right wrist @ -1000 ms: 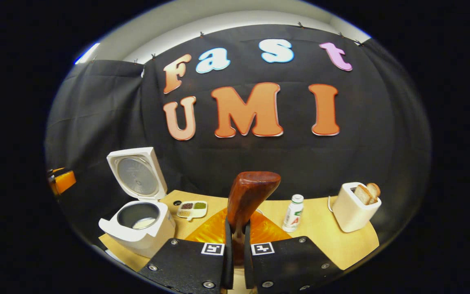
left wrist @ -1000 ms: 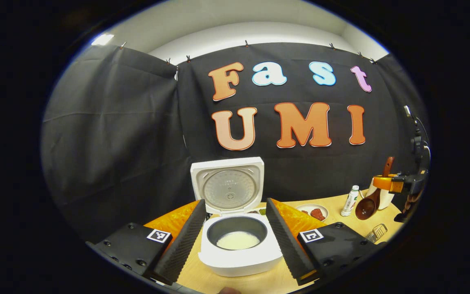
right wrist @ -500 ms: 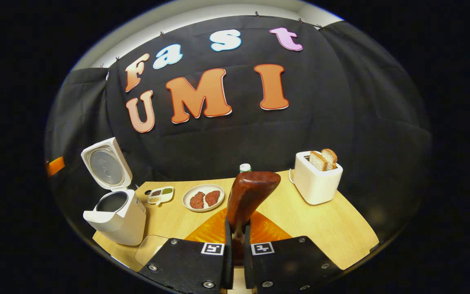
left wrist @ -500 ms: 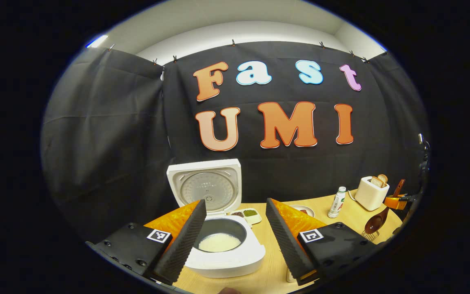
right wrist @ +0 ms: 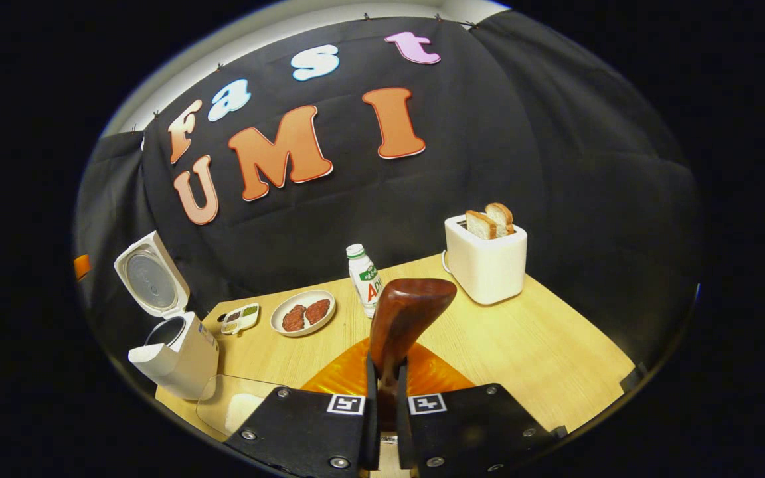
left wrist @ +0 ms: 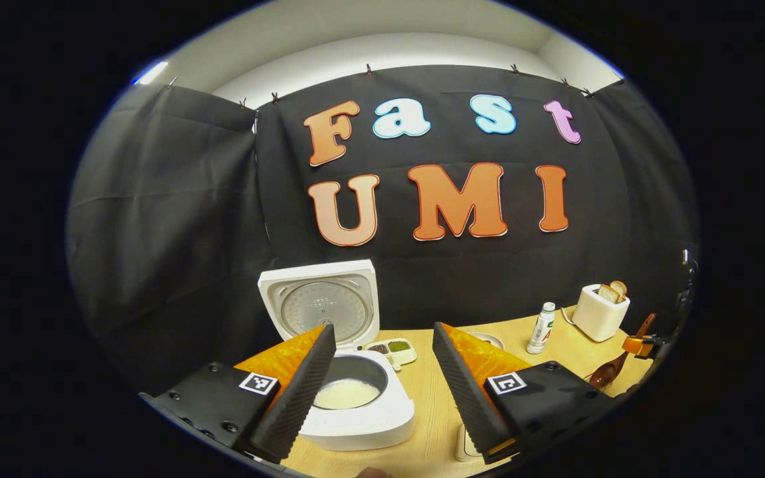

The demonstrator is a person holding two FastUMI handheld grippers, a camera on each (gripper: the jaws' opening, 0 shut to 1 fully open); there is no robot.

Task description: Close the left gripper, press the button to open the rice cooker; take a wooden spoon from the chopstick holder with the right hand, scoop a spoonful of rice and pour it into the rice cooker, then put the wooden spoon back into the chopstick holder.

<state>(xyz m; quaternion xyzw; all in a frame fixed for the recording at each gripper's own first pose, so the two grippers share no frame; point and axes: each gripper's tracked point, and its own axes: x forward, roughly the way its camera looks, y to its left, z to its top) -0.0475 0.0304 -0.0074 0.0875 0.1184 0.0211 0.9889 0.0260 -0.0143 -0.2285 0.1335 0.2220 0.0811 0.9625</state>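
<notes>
While my right claw grips the wooden spoon at lower centre, a tilt could miss the chopstick holder.

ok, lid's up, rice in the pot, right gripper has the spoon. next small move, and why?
Probably lower the right gripper toward the chopstick holder to put the wooden spoon back. The rice cooker stands open with rice in its pot, and the spoon's bowl looks empty, so the pour seems done. I cannot make out the holder, so locate it first.
</notes>
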